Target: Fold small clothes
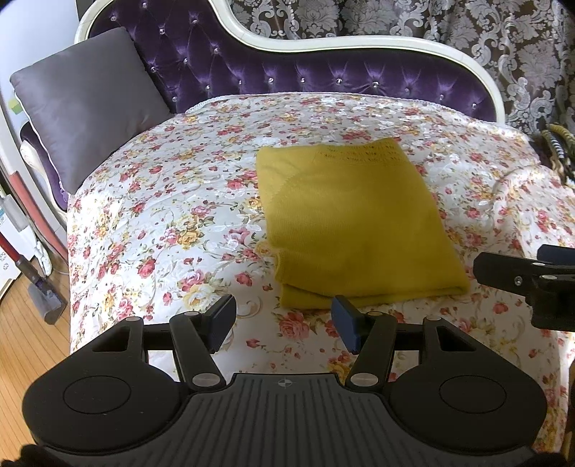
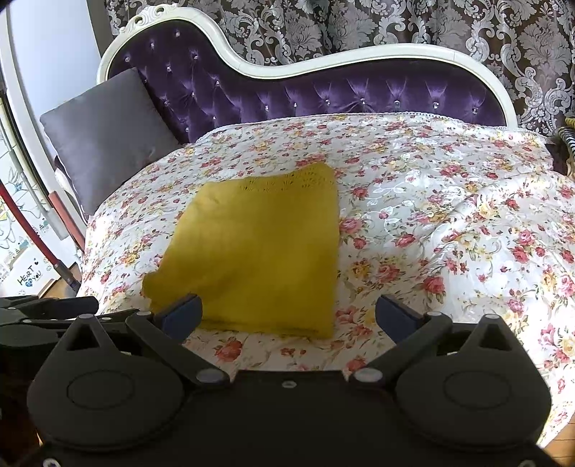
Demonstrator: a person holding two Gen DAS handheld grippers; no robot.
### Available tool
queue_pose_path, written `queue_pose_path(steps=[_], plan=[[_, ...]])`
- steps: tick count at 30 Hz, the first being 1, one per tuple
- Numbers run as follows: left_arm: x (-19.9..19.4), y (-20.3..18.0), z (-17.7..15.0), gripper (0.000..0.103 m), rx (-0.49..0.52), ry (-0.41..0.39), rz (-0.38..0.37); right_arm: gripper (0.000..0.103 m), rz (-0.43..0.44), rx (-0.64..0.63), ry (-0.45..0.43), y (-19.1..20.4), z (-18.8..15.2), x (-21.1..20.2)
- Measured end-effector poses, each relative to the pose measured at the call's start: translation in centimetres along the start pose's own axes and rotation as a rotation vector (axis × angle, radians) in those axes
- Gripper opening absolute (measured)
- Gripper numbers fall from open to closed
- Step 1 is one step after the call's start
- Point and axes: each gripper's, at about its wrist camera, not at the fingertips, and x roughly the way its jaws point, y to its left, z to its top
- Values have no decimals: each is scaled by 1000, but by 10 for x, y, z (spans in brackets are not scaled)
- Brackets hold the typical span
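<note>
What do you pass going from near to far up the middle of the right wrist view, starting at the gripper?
Right gripper, open → yellow knit garment, folded → floral bedspread → purple tufted backrest → patterned curtain.

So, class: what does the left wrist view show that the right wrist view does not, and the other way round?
Only the left wrist view shows the grey vacuum head on the wooden floor, plus the right gripper from the side. Only the right wrist view shows the white board with handwriting. Both show the folded yellow knit on the floral cover, the grey cushion and the purple tufted backrest.
</note>
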Motion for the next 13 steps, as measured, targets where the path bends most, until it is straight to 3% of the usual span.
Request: queue_pose_path(steps=[13], plan=[[3,1,1,57,5,6,-10,102,11,4,14,-3,0,4]])
